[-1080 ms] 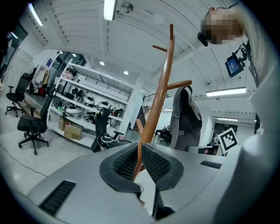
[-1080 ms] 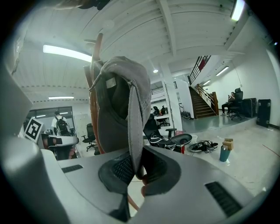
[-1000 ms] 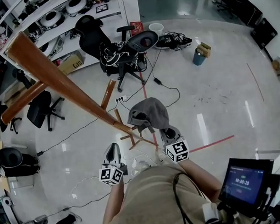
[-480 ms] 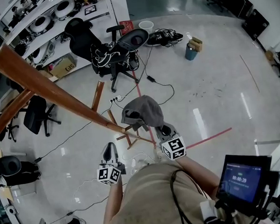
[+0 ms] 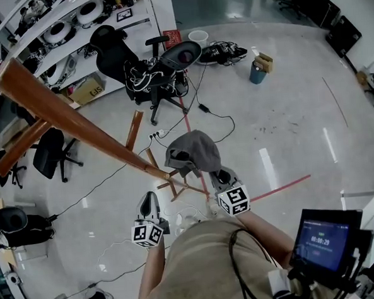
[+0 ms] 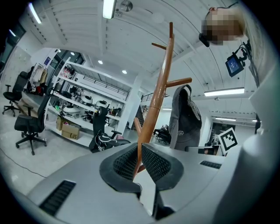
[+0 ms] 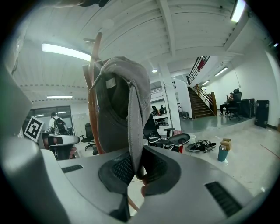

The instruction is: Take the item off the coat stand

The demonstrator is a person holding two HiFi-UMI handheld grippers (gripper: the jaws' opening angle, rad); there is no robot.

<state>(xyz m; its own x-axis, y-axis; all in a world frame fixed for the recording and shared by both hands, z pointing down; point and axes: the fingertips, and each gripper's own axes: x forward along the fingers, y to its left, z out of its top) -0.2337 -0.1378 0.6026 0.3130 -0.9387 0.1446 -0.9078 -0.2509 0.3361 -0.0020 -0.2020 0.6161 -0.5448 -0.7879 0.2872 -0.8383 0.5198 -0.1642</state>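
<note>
- Beside the wooden coat stand [image 5: 78, 124], the right gripper [image 7: 135, 165] has its jaws clenched on the lower edge of a grey cap [image 7: 116, 105]. The fabric runs down into the narrow slot between the pads.
- That thin rim is probably chosen because it is the one part of the cap flat enough for two jaws to pinch. The crown would only fold.
- The cap stands upright above the jaws, close against the stand's pole. In the left gripper view its top sits just under the tip of a peg, and I cannot tell whether it hangs there or has come free.
- The left gripper [image 6: 139, 151] is drawn in to a thin slit with nothing in it. The pole seen through the gap is well behind the jaws. It sits low at the person's left, apart from the cap, likely because one grip is enough for so light a thing.
- Both grippers point roughly level, which suits lifting the cap up and off a peg rather than pulling it downward.
- Counts for the task: one coat stand, one cap, two grippers, one of them loaded.
- On the stand, the left gripper view shows at least three pegs branching from the pole, and no second item hangs on them.
- On the floor [image 5: 287, 127] there are at least three office chairs [image 5: 48, 154], one blue bin [image 5: 257, 73], one white bucket [image 5: 198, 36] and several loose cables.
- One small screen [image 5: 322, 242] is lit at the person's right.
</note>
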